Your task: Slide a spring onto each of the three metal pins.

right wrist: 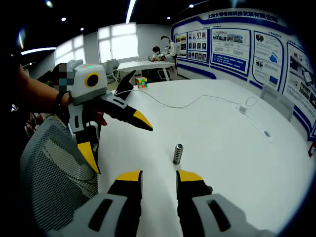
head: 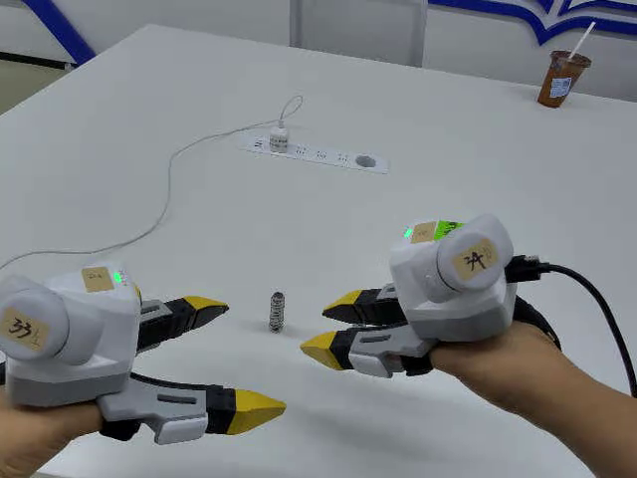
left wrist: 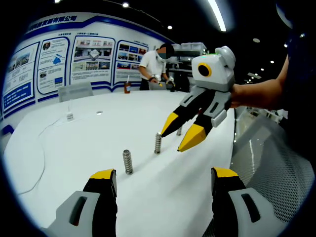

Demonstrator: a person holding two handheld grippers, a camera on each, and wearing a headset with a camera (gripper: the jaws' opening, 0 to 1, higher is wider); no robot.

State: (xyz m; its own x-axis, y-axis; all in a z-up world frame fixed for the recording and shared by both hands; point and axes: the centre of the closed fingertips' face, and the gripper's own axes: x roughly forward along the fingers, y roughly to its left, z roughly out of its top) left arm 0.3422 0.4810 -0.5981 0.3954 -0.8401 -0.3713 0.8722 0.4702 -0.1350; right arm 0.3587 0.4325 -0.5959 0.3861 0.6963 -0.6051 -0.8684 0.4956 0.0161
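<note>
White table, three upright springs, two hand-held grippers

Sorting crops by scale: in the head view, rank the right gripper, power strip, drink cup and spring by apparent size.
Largest to smallest: right gripper, power strip, drink cup, spring. Nearness inflates the gripper; the cup stands farthest.

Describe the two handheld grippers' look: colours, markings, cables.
Both the left gripper and right gripper have white-grey housings, black fingers with yellow tips, green status lights and tan handwritten stickers. A black cable runs from the right gripper.
</note>
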